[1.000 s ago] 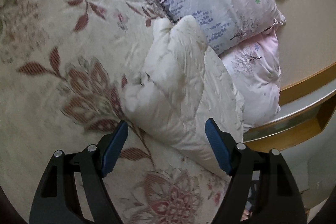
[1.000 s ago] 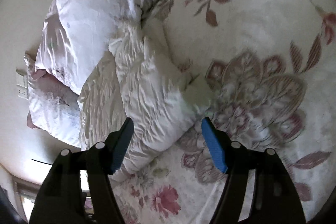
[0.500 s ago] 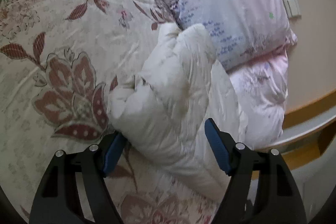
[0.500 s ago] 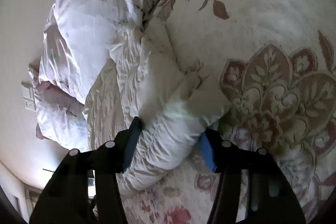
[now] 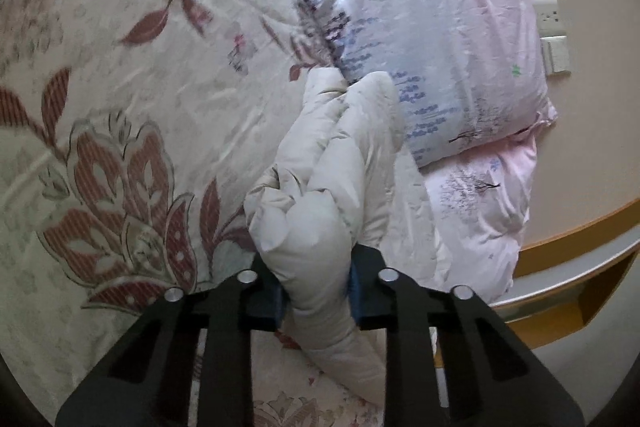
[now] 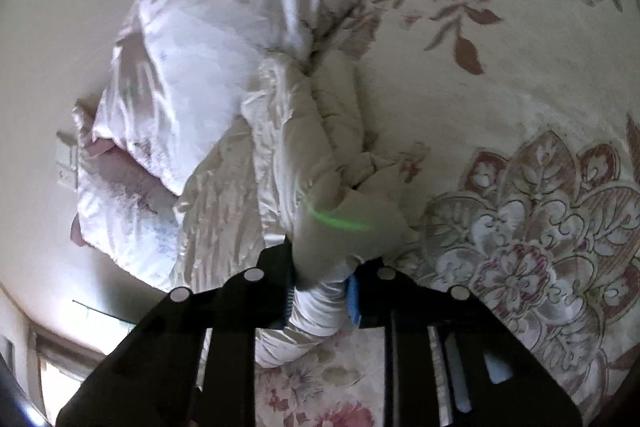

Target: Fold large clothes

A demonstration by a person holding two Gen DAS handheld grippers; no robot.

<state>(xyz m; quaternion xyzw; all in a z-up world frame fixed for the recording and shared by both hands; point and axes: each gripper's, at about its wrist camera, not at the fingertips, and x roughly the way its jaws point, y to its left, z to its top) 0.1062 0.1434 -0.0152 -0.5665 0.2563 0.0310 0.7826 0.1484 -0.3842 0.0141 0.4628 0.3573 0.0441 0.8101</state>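
A cream puffy jacket point(image 5: 340, 163) lies bunched on a floral bedspread point(image 5: 120, 75), its far end against the pillows. My left gripper point(image 5: 316, 293) is shut on a padded fold of the jacket, likely a sleeve, with blue pads pressing both sides. In the right wrist view the same jacket point(image 6: 304, 147) runs from the pillows toward me. My right gripper point(image 6: 320, 295) is shut on another padded fold of it. The cloth between the pads hides the fingertips' inner faces.
Two pink and white pillows point(image 5: 432, 47) are stacked at the head of the bed, also in the right wrist view point(image 6: 224, 27). A wooden bed frame edge point(image 5: 580, 239) and a wall with sockets point(image 5: 552, 15) lie beyond. The floral bedspread point(image 6: 520, 107) spreads to the right.
Both grippers moved forward onto the jacket and closed from wide open to shut on its padded folds. The jacket bunched up between the pads.
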